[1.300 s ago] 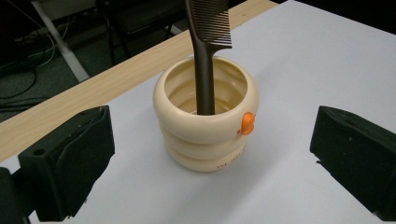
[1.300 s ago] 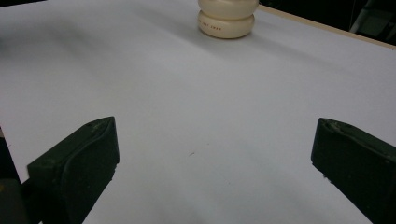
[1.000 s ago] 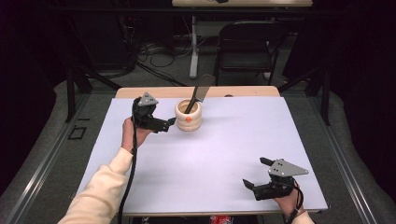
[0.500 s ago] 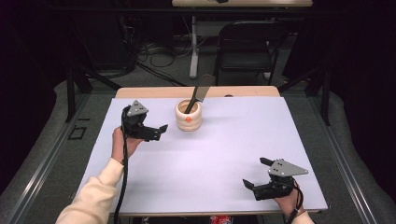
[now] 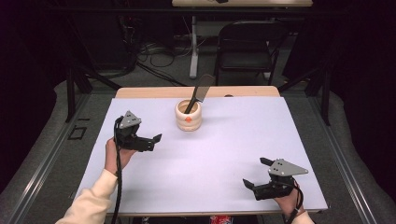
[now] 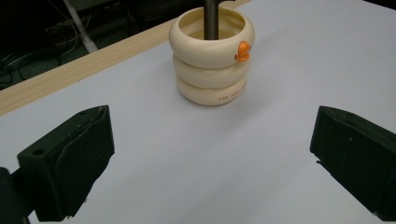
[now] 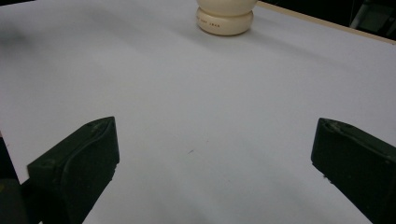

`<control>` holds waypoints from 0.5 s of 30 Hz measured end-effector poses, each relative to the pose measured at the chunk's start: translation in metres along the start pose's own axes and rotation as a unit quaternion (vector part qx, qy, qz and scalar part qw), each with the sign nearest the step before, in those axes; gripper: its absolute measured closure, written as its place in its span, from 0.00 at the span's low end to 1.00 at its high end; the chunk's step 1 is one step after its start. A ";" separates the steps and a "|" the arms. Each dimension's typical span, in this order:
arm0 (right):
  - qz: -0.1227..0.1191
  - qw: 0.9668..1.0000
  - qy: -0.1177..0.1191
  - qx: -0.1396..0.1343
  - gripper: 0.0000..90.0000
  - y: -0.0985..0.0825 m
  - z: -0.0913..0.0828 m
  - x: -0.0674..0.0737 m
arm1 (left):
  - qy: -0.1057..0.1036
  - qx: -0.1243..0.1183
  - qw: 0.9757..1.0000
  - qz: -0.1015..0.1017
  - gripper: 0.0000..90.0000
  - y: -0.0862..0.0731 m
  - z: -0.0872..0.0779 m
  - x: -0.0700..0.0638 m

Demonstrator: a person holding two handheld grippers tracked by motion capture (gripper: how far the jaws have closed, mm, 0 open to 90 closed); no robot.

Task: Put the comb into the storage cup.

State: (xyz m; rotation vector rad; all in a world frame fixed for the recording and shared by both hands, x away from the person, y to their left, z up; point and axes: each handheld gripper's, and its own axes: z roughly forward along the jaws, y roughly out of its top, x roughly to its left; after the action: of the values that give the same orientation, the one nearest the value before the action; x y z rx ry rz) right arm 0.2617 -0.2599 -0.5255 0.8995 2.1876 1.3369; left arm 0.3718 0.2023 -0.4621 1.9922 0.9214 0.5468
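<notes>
A cream holder (image 5: 188,116) of stacked rings with an orange dot stands on the white table top (image 5: 233,140) near the far middle. A dark flat utensil (image 5: 201,91) stands in it and leans to the right. My left gripper (image 5: 154,142) hovers open to the left of the holder and nearer me, with nothing between its jaws. In the left gripper view the holder (image 6: 212,60) and the utensil's handle (image 6: 211,18) lie ahead of the open left gripper (image 6: 212,163). My right gripper (image 5: 256,171) rests open at the front right. Ahead of the right gripper (image 7: 215,168) is the holder's base (image 7: 225,21), far off.
A bare wooden strip (image 5: 140,92) runs along the table's far edge. Beyond it stand a dark folding chair (image 5: 247,42) and a white post (image 5: 193,46), with cables on the floor. White surface stretches between the two grippers.
My left gripper has drawn back from beside the holder, moving left and toward me. It stays open. The right gripper has not moved.
</notes>
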 end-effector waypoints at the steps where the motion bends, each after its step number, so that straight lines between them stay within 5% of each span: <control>1: 0.001 1.000 0.000 0.000 0.00 0.000 0.000 0.000 | 0.000 0.000 1.000 0.000 0.00 -0.002 -0.001 0.000; 15: 0.001 1.000 0.000 0.002 0.00 0.000 0.000 0.000 | 0.009 -0.005 1.000 -0.004 0.00 -0.023 -0.016 -0.006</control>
State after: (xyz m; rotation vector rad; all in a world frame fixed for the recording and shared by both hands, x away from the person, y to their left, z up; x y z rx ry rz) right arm 0.2619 -0.2596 -0.5257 0.9023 2.1902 1.3343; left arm 0.3484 0.2147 -0.4727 1.9773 0.9357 0.5648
